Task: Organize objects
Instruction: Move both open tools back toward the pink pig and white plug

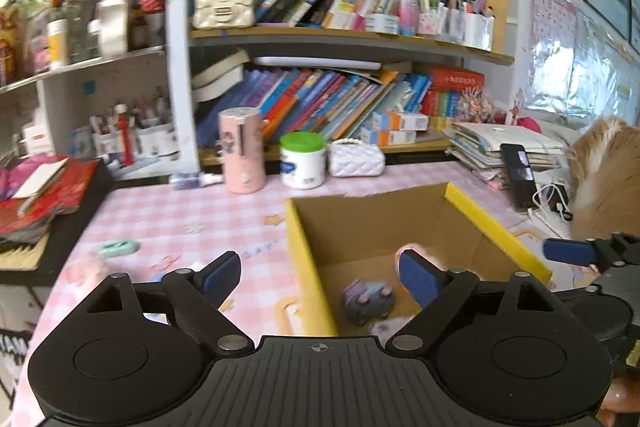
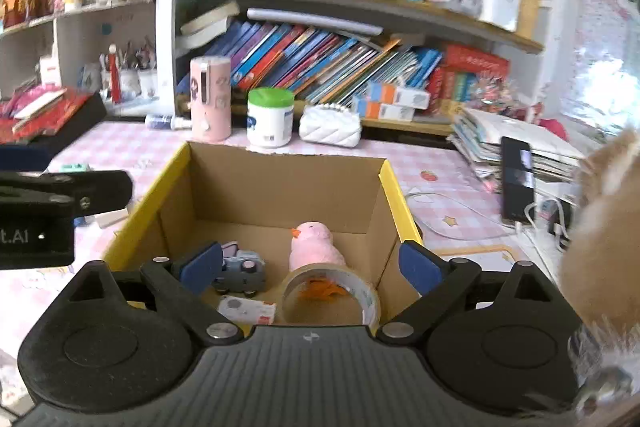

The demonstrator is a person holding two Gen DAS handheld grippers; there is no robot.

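Both grippers, left (image 1: 320,277) and right (image 2: 310,265), hang wide open and empty above the cardboard box (image 2: 276,187). Inside: a pink chick plush (image 2: 314,243), toy car (image 2: 242,271) and tape roll (image 2: 332,293).

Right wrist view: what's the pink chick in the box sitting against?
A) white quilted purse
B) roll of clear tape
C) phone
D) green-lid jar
B: the pink chick stands inside the cardboard box directly behind the roll of clear tape, its orange feet showing through the roll's hole.

Wide-spread, empty left gripper (image 1: 320,277) above cardboard box (image 1: 308,251) with toy car (image 1: 370,301).
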